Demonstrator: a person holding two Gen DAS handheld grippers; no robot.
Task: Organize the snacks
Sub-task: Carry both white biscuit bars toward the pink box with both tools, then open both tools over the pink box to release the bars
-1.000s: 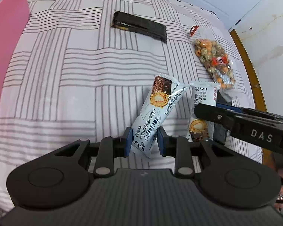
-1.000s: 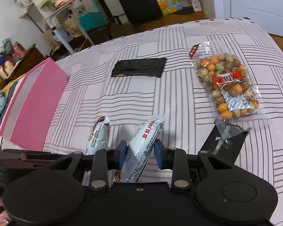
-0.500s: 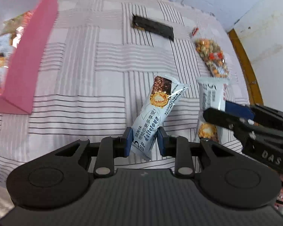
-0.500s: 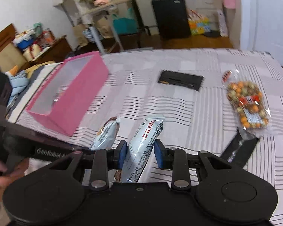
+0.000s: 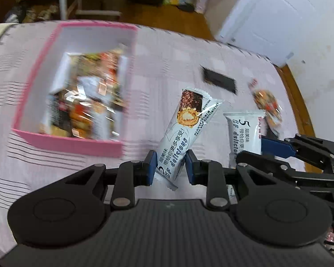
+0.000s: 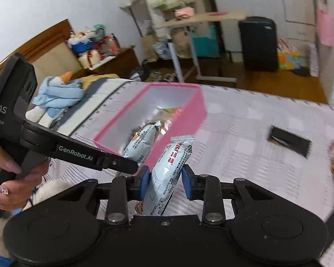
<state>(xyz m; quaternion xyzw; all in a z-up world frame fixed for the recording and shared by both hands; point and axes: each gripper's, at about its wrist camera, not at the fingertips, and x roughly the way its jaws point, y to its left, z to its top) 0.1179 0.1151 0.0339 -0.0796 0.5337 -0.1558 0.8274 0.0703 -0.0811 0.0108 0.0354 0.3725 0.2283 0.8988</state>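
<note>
My left gripper (image 5: 169, 167) is shut on a white snack bar (image 5: 184, 131) and holds it in the air, right of the pink box (image 5: 78, 144). My right gripper (image 6: 165, 180) is shut on a second white snack bar (image 6: 169, 173), also lifted; it shows in the left wrist view (image 5: 244, 131) too. The pink box (image 6: 184, 120) lies on the striped bedspread and holds several snack packs. The left gripper's bar shows in the right wrist view (image 6: 140, 142), in front of the box.
A black flat packet (image 5: 219, 81) and a clear bag of mixed nuts (image 5: 267, 104) lie on the bed to the right. The bed's wooden edge (image 5: 300, 111) runs at far right. A shelf, a suitcase and clutter stand beyond the bed.
Both grippers have risen and swung left toward the pink box, each carrying its snack bar. The box's inside has come into view.
</note>
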